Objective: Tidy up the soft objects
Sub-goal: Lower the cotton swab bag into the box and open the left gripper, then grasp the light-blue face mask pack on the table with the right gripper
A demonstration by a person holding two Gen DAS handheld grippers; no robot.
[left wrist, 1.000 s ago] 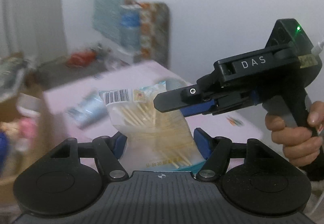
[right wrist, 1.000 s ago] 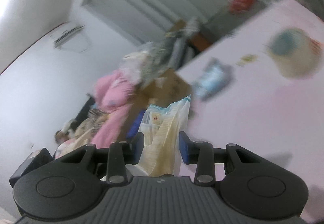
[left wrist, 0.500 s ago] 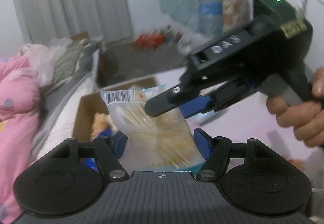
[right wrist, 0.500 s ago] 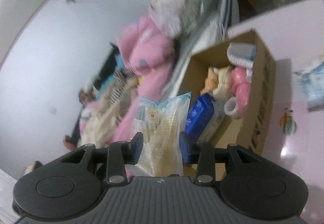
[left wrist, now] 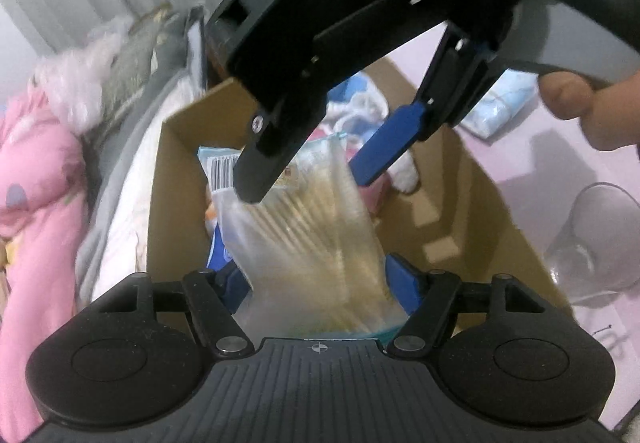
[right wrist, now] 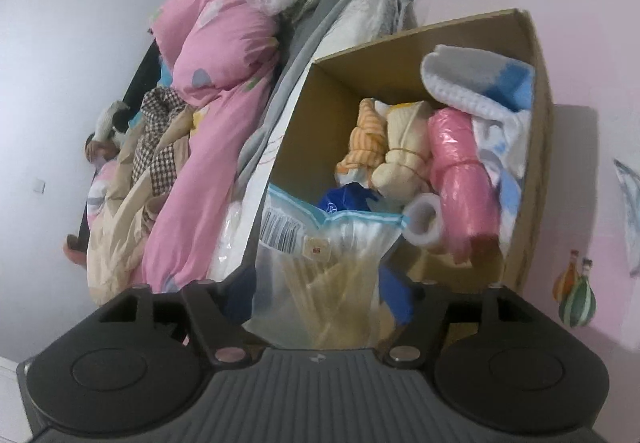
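Both grippers have swung off the pink table and now hang over the box [right wrist: 536, 147], carrying the bag [left wrist: 316, 243] with them. Right gripper [left wrist: 308, 171] jaws have just been opening: in the left wrist view its black finger and blue pad stand well apart on either side of the bag's top, and whether they touch the plastic is unclear. In the right wrist view the same bag [right wrist: 320, 283] lies between those jaws with room on both sides. Left gripper [left wrist: 320, 283] jaws have also been opening a little, yet their blue pads sit against the bag's lower sides, so this gripper holds it. Clear plastic, a barcode label near the top and pale sticks inside are what the bag shows; it hangs above the near left part of the box.

Inside the box, beyond the bag, lie a blue packet [right wrist: 344, 199], a pale tied bundle [right wrist: 404, 151], a striped orange cloth [right wrist: 362, 147], a pink roll [right wrist: 464, 179] and a white and blue towel [right wrist: 480, 83]. A hand [left wrist: 588, 111] grips the right gripper's handle. On the table [right wrist: 592, 43] right of the box stands a glass [left wrist: 596, 239]. Left of the box, pink bedding [right wrist: 216, 91] is piled on a bed.
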